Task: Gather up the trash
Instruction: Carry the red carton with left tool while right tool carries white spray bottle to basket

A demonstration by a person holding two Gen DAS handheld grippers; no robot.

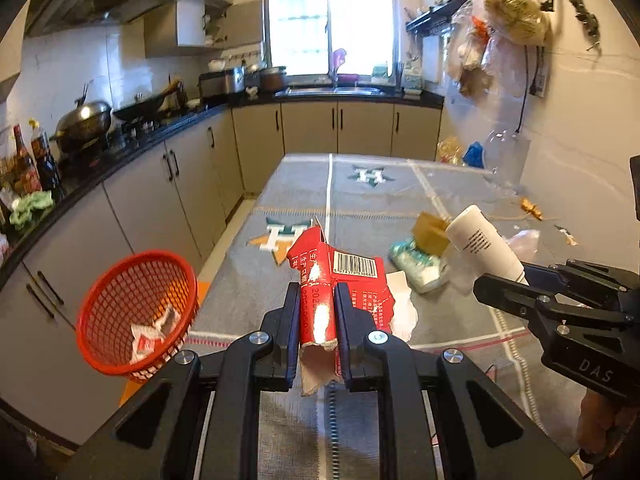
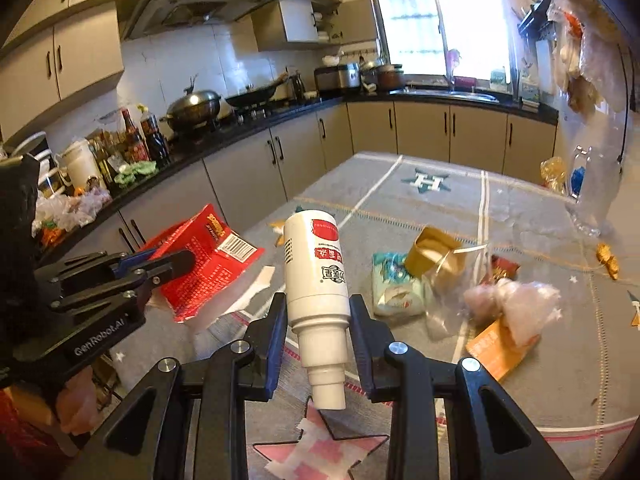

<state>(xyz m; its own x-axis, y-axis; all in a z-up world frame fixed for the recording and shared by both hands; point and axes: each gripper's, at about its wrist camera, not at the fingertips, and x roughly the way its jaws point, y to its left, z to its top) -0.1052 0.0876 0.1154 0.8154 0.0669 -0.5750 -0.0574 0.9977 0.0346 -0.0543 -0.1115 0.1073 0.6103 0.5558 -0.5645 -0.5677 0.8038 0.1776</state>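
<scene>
The table (image 1: 360, 200) is under both my tongs, with more trash on it. The red basket (image 1: 136, 316) sits off its left edge. My left tongs (image 1: 318, 320) squeeze the torn red box (image 1: 340, 272); I should swing it right over the basket before letting go. My right tongs (image 2: 318, 332) pinch the white bottle (image 2: 316, 272), held up above the table, so I should hold tight.
</scene>
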